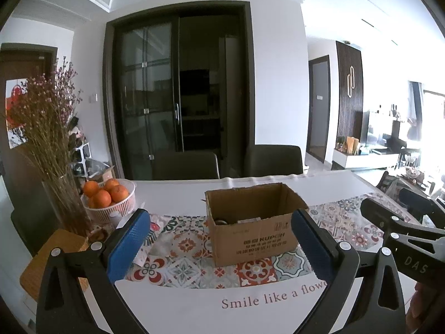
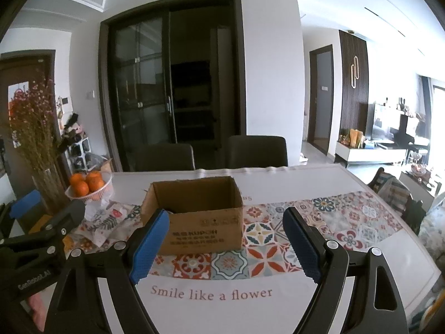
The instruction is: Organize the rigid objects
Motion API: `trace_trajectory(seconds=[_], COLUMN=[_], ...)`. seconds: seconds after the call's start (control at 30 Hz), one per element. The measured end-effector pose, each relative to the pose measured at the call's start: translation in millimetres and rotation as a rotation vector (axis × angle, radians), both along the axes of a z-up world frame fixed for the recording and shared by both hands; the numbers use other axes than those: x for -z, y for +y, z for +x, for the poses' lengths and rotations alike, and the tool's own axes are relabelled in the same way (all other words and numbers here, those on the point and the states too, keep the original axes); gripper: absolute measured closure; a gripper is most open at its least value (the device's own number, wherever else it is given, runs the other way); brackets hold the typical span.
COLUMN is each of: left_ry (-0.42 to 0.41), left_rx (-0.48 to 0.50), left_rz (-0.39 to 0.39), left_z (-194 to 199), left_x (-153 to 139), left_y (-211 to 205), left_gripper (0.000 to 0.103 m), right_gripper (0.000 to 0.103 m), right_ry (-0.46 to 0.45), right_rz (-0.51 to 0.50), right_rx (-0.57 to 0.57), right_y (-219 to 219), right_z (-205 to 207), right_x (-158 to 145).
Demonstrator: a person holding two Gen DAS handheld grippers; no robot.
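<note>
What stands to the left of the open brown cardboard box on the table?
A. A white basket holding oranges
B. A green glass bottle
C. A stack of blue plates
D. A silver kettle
A: the white plastic basket with round oranges sits left of the brown cardboard box, beside a glass vase of dried flowers.

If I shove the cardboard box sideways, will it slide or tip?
The cardboard box is low and wide, so it probably slides. The patterned runner under it may bunch up. The box looks nearly empty, hence light, and its thin walls may flex.
</note>
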State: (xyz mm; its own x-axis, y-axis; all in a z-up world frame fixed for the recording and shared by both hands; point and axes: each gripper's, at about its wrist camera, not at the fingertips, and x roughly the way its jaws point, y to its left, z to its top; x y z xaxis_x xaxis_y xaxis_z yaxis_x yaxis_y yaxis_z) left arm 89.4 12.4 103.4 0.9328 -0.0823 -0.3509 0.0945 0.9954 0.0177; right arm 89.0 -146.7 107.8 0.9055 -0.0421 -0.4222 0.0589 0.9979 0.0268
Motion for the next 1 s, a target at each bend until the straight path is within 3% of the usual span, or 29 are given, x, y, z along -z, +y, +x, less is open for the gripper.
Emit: trace_trajectory(seconds=[0.6,1.0], left_ry=[-0.044,-0.019], left_rx=[-0.013,-0.006], left_rz=[0.016,0.004], left_z=[-15.2,-13.4], left_x=[-4.8,-2.9], left_y=[-2.7,-2.2], left_gripper=[0.000,0.000], right_gripper=[0.018,0.018], right_ry=[-0.005,-0.005], right_rz=[0.017,0.015], right_rx=[-0.012,-0.016], right_y=[-0.2,1.2], right_z=[-7.0,-8.1], right_x=[1.5,1.8])
